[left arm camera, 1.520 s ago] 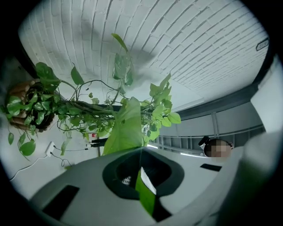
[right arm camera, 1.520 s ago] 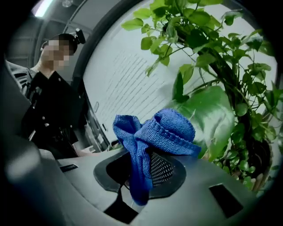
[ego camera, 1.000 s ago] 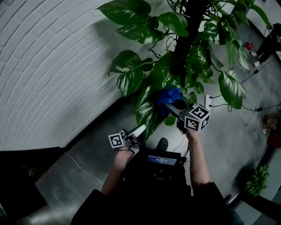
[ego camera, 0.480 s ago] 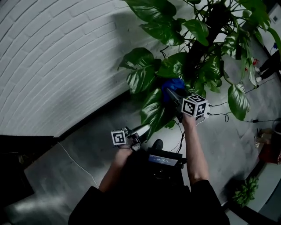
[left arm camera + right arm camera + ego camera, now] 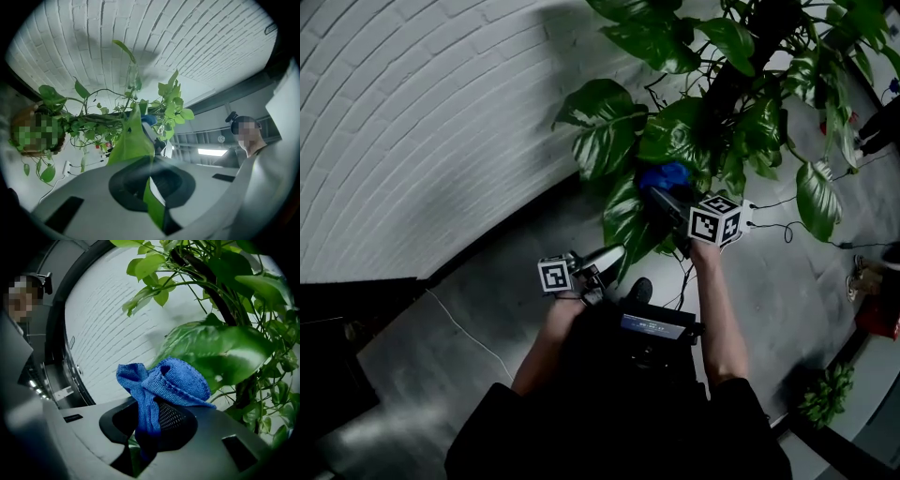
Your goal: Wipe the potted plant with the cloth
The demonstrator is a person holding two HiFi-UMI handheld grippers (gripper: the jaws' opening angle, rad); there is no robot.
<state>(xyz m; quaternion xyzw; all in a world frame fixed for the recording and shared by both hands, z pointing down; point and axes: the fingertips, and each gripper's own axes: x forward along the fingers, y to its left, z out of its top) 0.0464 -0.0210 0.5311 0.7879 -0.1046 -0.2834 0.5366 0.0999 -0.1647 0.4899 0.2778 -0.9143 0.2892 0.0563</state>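
Because the left tool is clamped fully shut on the tip of a long leaf, holding it out from the potted plant, the chief hazard is judged to be a torn blade or a snapped stalk. A hard pull from the left or a heavy press from the right would cause it. A second hazard is loss of the cloth. Only a narrow fold sits between the jaws of the right tool, so drag along a leaf could draw it out. Right tool: closed on that fold of blue cloth. The bunched remainder stands above the jaw tips, against a broad glossy leaf behind it. Whether the cloth presses on that leaf or merely touches it cannot be told. Plant: rising beside the white brick wall, above the grey floor; its pot is not in view. Cloth, head view: near the upper end of the held leaf.
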